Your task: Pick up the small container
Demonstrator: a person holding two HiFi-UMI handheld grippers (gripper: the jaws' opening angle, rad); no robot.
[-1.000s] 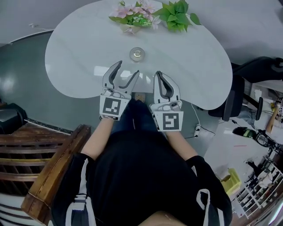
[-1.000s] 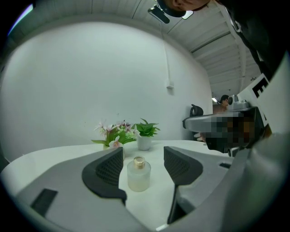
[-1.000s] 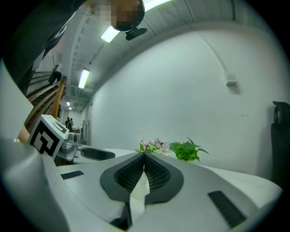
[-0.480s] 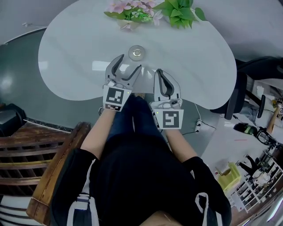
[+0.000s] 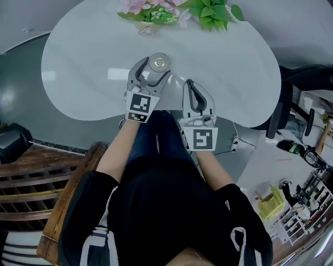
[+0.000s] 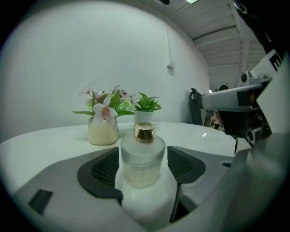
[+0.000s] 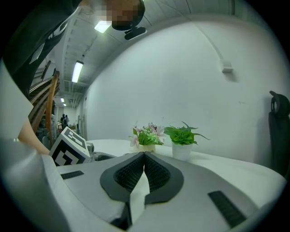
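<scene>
Left gripper [image 5: 154, 68], jaws just opening wide, straddles the small container [image 6: 143, 161] at upper center without touching it; right gripper [image 5: 193, 86] is closed, empty.

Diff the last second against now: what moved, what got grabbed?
The left gripper moved forward to the bottle, its jaws just opening wider. They now flank it without pressing, so nothing is held. The right gripper stays shut and empty. Bottle, flowers and plant stand as before on the table.

Wht table [image 5: 78, 67], gry floor [image 5: 21, 83], wood chair [image 5: 31, 182].
</scene>
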